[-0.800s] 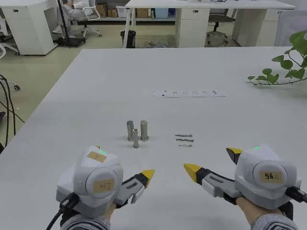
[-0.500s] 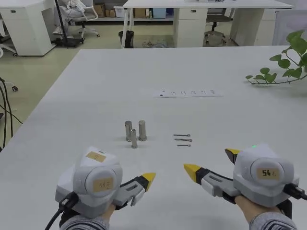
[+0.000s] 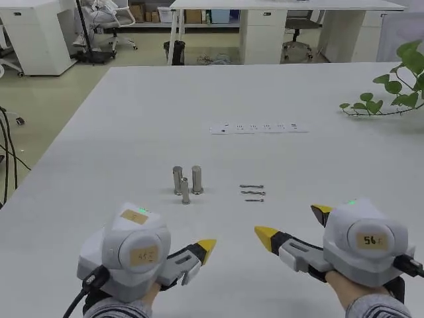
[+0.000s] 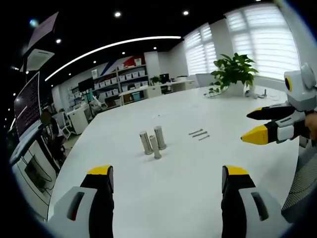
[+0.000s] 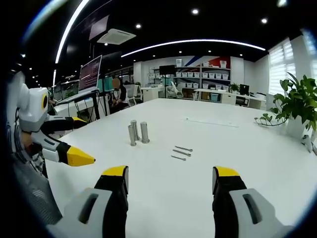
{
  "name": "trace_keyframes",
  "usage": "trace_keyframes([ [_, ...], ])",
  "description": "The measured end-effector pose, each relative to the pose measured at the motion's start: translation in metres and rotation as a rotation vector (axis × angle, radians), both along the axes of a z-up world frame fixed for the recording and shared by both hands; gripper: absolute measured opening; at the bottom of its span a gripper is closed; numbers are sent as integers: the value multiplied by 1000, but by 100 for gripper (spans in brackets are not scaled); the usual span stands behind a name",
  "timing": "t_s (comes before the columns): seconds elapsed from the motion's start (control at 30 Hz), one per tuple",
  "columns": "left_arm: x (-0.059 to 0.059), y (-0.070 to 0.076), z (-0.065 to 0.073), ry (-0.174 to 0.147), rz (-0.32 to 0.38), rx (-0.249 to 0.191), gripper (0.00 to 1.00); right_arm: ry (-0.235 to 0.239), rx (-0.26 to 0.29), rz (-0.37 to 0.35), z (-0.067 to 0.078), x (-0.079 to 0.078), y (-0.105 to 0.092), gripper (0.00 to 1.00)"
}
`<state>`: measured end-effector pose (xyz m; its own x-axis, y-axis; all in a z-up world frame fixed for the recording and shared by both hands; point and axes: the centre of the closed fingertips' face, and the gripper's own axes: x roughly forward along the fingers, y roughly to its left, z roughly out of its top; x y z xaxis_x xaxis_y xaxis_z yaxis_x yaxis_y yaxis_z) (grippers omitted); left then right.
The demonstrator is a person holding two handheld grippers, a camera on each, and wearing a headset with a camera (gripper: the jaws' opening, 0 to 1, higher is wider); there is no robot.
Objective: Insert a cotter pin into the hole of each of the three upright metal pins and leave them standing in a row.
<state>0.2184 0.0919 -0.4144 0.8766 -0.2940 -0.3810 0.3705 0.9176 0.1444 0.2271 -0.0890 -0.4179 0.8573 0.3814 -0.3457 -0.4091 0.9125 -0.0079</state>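
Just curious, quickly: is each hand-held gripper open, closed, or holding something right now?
Left hand-held gripper: open, holding nothing.
Right hand-held gripper: open, holding nothing.

Three metal pins (image 3: 186,182) stand clustered near the middle of the worktop (image 3: 119,132), with three cotter pins (image 3: 252,193) lying just to their right. A flat strip (image 3: 260,128) lies behind both, toward the far edge. A plant (image 3: 389,85) sits at the right edge. The left gripper (image 4: 168,173) and right gripper (image 3: 293,222) hover by the near edge.

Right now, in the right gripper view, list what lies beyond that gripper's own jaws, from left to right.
left gripper → three metal pins → three cotter pins → plant
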Motion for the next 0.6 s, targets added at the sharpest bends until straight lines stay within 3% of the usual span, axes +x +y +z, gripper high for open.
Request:
trace_keyframes([
  [0.6, 1, 0, 3, -10, 8, -12, 97, 29, 17, 44, -5, -4, 9, 66],
])
